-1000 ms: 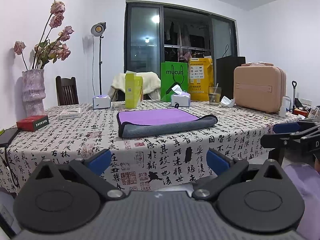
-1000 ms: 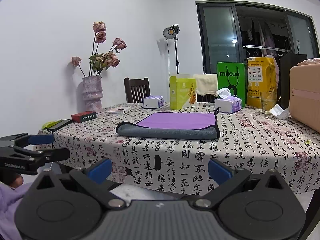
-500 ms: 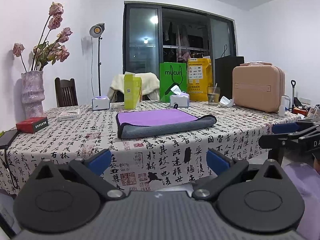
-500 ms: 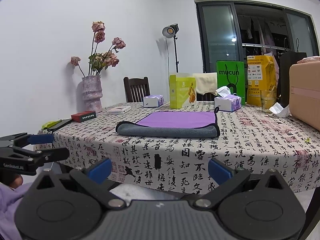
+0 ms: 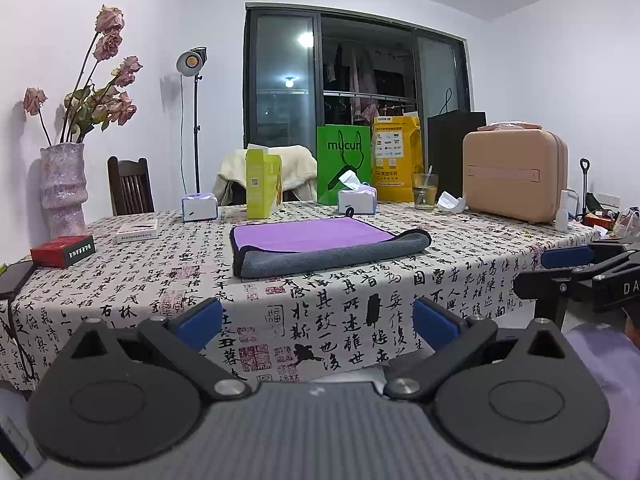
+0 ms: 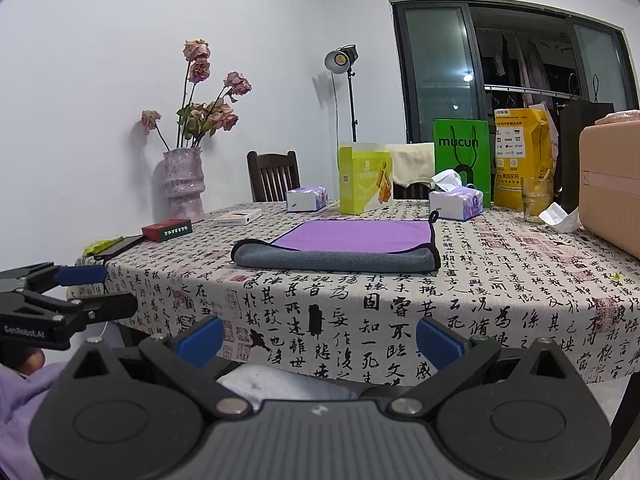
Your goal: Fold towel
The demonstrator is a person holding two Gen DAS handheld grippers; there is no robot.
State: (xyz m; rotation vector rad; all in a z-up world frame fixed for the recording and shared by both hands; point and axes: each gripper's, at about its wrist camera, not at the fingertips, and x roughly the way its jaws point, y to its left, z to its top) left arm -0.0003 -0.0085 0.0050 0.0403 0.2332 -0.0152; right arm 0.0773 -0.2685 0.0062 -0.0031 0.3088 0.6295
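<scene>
Left wrist view: left hand-held gripper (image 5: 316, 316) gapes wide, empty; the towel (image 5: 328, 246) lies at 12 o'clock on the table (image 5: 120, 280).

Right wrist view: right hand-held gripper (image 6: 318, 336) equally wide, towel at 12 o'clock. Best approach level, pinching both near corners together.

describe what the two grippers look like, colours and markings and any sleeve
Both the left gripper and the right gripper are matte black with ribbed grey bodies, round discs, silver pivot screws and blue finger pads. White lettering marks their sides; the left reads GenRobot.AI. The sleeves are lilac.
</scene>
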